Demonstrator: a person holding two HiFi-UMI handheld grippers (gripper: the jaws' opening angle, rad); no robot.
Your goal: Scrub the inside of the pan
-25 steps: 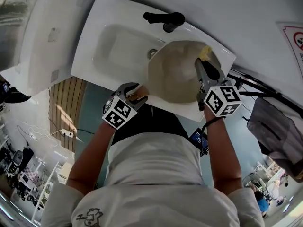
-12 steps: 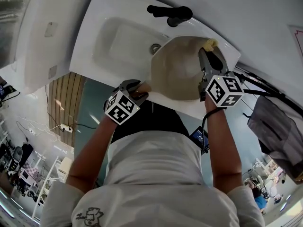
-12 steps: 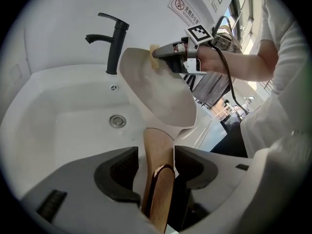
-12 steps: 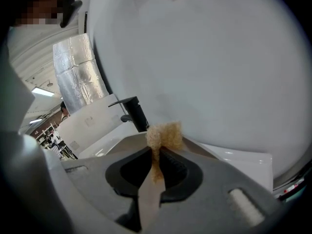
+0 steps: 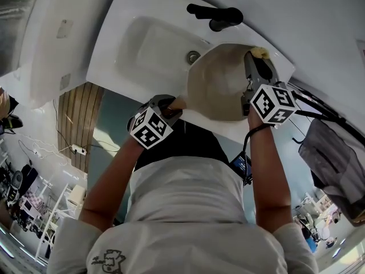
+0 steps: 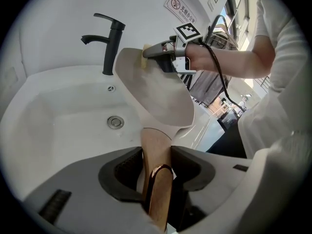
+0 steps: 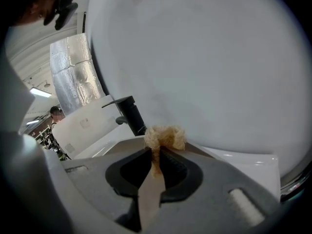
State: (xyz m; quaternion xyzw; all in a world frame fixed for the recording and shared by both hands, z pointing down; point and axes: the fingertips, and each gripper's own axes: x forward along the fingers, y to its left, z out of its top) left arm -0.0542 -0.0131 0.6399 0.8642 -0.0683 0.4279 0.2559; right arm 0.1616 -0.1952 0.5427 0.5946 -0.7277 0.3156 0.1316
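Note:
A beige pan (image 5: 219, 81) sits tilted over the right side of the white sink (image 5: 142, 44). Its wooden handle (image 6: 155, 145) runs between the jaws of my left gripper (image 5: 171, 106), which have just been closing and now press on it from both sides. My right gripper (image 5: 256, 63) reaches over the pan and is shut on a yellowish scrubber (image 5: 260, 52). The scrubber's tuft (image 7: 165, 136) rests at the pan's far rim, just below the wall. In the left gripper view the pan (image 6: 156, 91) shows its inside, with the right gripper (image 6: 158, 50) at its upper edge.
A black faucet (image 5: 219, 16) stands behind the sink, close to the pan's far rim, and the drain (image 5: 194, 56) lies just left of the pan. A white unit (image 5: 51, 44) adjoins the sink on the left. A dark bag (image 5: 331, 153) hangs at the right.
The left gripper's jaws have closed in on the pan's handle. The right gripper has shifted the scrubber slightly toward the pan's far right rim.

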